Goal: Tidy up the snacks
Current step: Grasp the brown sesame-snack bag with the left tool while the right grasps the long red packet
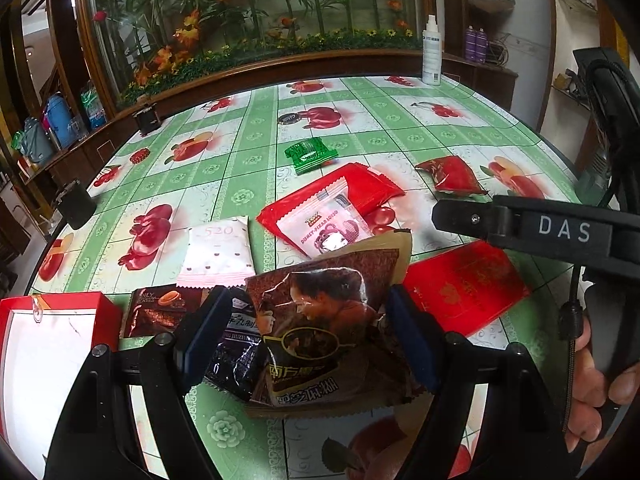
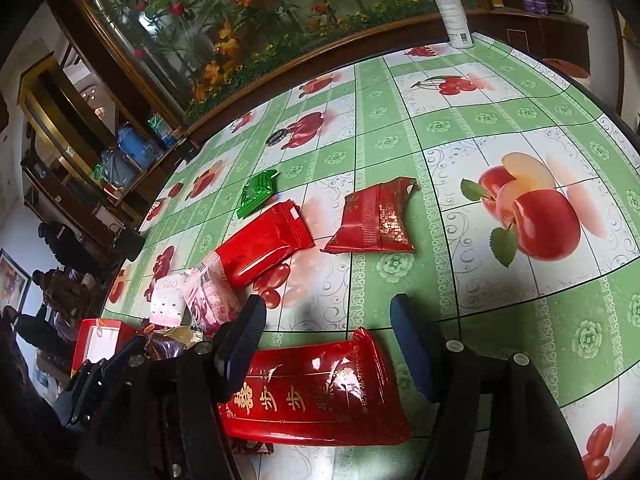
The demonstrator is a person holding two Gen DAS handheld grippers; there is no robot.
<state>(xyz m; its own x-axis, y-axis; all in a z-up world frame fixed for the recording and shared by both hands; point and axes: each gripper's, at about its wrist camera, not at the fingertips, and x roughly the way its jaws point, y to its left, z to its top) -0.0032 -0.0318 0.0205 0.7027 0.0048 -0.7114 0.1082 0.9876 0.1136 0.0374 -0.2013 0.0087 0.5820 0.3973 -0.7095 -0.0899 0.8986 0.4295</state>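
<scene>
Snack packets lie on a fruit-print table (image 1: 248,136). My left gripper (image 1: 308,332) has its pads against the sides of a brown packet with faces printed on it (image 1: 328,320), with a dark purple packet (image 1: 236,352) beside its left finger. A red box (image 1: 52,344) stands open at the left. My right gripper (image 2: 328,344) is open above a long red packet with gold characters (image 2: 316,392). Further off lie a red and pink packet (image 1: 332,216), a white packet (image 1: 220,252), a green packet (image 1: 310,154) and a crumpled red packet (image 2: 374,218).
A white spray bottle (image 1: 432,52) stands at the table's far edge. A small brown packet (image 1: 160,312) lies next to the red box. A wooden planter ledge with flowers (image 1: 240,68) borders the far side. Black clamps (image 1: 76,204) grip the left table edge.
</scene>
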